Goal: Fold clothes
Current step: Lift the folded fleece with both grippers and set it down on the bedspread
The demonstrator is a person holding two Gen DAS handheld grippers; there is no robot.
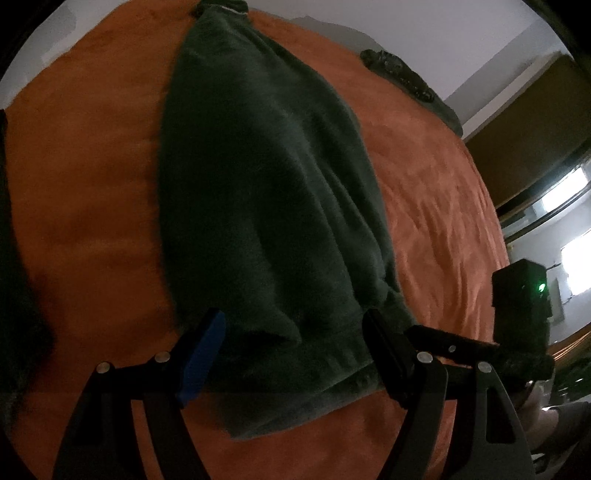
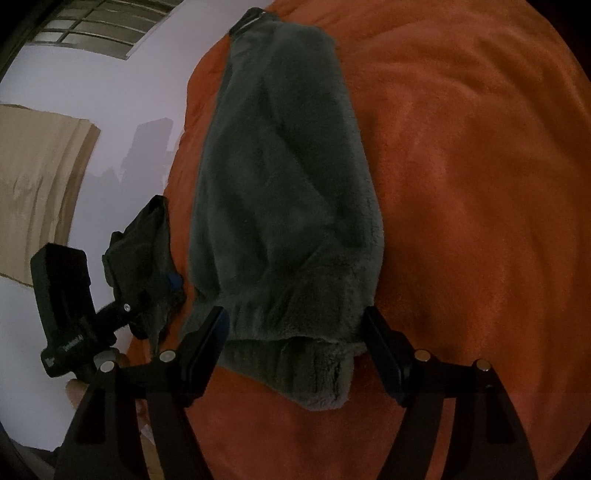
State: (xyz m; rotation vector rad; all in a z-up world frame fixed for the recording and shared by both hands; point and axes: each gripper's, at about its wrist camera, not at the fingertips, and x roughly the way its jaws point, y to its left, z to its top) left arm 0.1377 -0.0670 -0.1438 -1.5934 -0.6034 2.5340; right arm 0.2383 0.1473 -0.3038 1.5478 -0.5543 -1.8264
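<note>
A dark green fleece garment (image 1: 266, 177) lies lengthwise on an orange blanket (image 1: 85, 192). In the left wrist view my left gripper (image 1: 293, 317) hovers open over its near hem, one finger at each side. In the right wrist view the garment (image 2: 280, 192) ends in a gathered cuff (image 2: 291, 317) that lies between the spread fingers of my open right gripper (image 2: 295, 312); the pads stand beside it. The right gripper's camera housing (image 1: 521, 295) shows at the right of the left view. The left gripper's housing (image 2: 62, 295) appears left of the garment, its fingers partly hidden by a dark cloth lump (image 2: 144, 251).
Orange blanket (image 2: 461, 166) spreads right of the garment. Dark objects (image 1: 395, 70) lie at the bed's far edge by a white wall (image 1: 424, 33). More dark cloth (image 1: 14, 295) sits at the left rim. A brown panel (image 2: 33, 177) and a hand (image 2: 77, 391) are at the left.
</note>
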